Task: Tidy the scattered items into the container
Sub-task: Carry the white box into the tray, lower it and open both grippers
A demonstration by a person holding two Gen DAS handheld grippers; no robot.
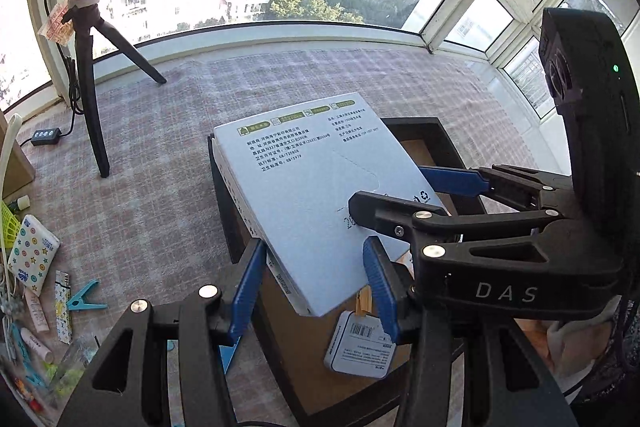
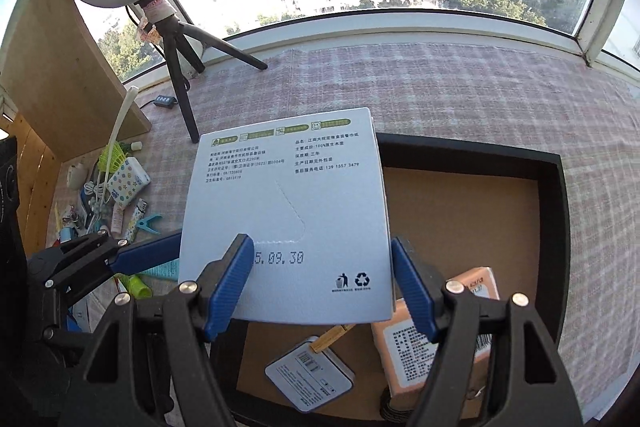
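Right wrist view: both grippers, left [image 1: 316, 291] and right [image 2: 320, 287], are clamping their fingers on the flat white printed cardboard box [image 2: 288, 211], hovering over the dark-rimmed brown tray's [image 2: 552, 227] left edge.

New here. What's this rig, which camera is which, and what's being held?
There is no robot. A person holds a two-finger clamp with blue pads in each hand, and each clamp has a fisheye camera looking along its fingers. One picture is from the left gripper, the other from the right gripper. Both appear clamped on one white box, held over a black-rimmed container. A white tin, an orange pack and a wooden peg already lie inside. More small items, such as a starred pack, lie scattered on the checked cloth.
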